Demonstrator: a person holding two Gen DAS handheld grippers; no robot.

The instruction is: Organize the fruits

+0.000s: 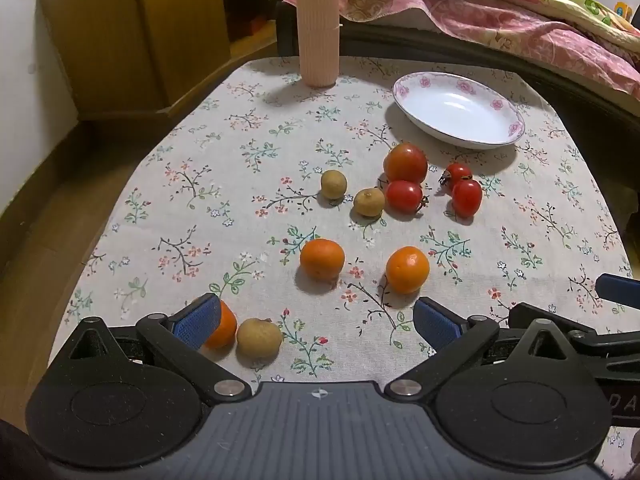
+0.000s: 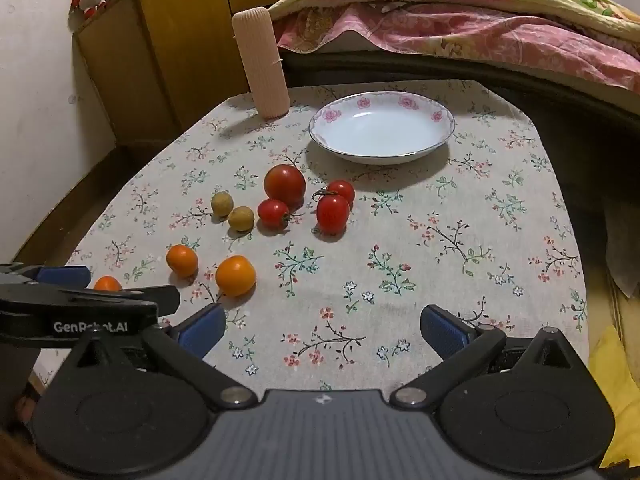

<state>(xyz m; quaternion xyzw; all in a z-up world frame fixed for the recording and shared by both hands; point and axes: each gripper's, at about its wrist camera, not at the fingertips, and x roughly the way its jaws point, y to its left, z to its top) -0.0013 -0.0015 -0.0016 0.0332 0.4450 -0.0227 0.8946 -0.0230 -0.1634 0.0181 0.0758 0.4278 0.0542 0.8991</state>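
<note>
Fruits lie loose on a floral tablecloth [image 1: 240, 200]. In the left wrist view: several red tomatoes, the largest one [image 1: 405, 163]; two longans [image 1: 333, 184] [image 1: 369, 202]; two oranges [image 1: 322, 259] [image 1: 407, 269]; a third orange [image 1: 222, 326] and a longan [image 1: 259, 338] by my left finger. An empty white flowered plate [image 1: 458, 109] stands at the back right. My left gripper [image 1: 316, 326] is open and empty above the near edge. My right gripper [image 2: 322, 330] is open and empty, with the oranges [image 2: 235, 275] to its front left and the plate [image 2: 382, 126] farther ahead.
A tall ribbed beige cylinder [image 1: 317, 24] stands at the table's back. A wooden cabinet [image 1: 132, 32] is at the left and a bed with a pink quilt [image 1: 500, 20] lies behind. The left gripper's body [image 2: 72, 308] shows at the right view's left edge.
</note>
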